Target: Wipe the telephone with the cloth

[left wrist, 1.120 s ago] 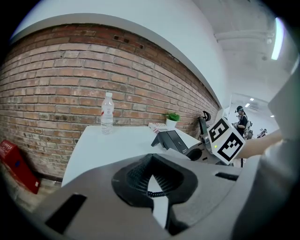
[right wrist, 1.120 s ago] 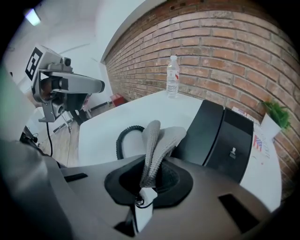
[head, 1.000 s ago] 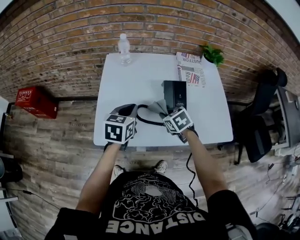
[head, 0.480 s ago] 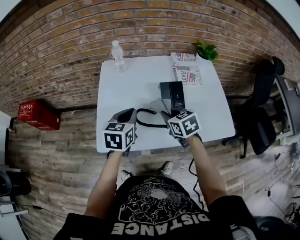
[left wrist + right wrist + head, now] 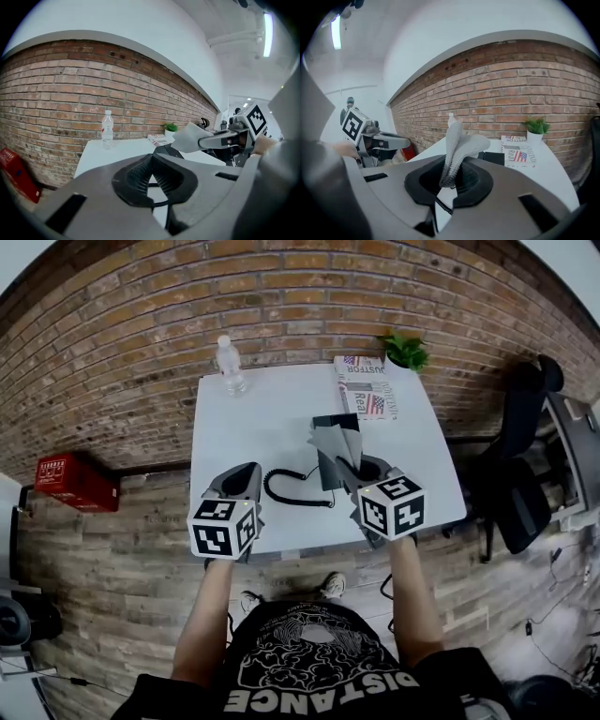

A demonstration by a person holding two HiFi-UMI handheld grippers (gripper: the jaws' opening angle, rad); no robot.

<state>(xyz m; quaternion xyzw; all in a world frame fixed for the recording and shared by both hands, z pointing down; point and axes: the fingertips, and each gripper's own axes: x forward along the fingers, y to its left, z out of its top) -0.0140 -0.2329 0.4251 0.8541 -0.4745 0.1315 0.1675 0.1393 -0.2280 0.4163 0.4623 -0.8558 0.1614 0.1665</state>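
Since half a second ago the grey cloth (image 5: 336, 440) has come from beside the telephone (image 5: 327, 474) to hang over its near half. The right gripper (image 5: 359, 463) has its jaws clamped on the cloth's lower end, the rest standing up in a fold. The left gripper (image 5: 248, 474) stays at the white table's (image 5: 262, 418) front left, jaws closed tip to tip with nothing seen between them, just beside the coiled cord (image 5: 292, 491).

At the table's far edge a clear water bottle (image 5: 228, 364) stands, its contents unreadable, and a green plant (image 5: 405, 350) sits in a white pot beside a newspaper (image 5: 366, 393).

The left gripper view shows the cloth raised above the black telephone. Only the head view shows the red box (image 5: 73, 482) and the office chair (image 5: 525, 460) together on the floor.
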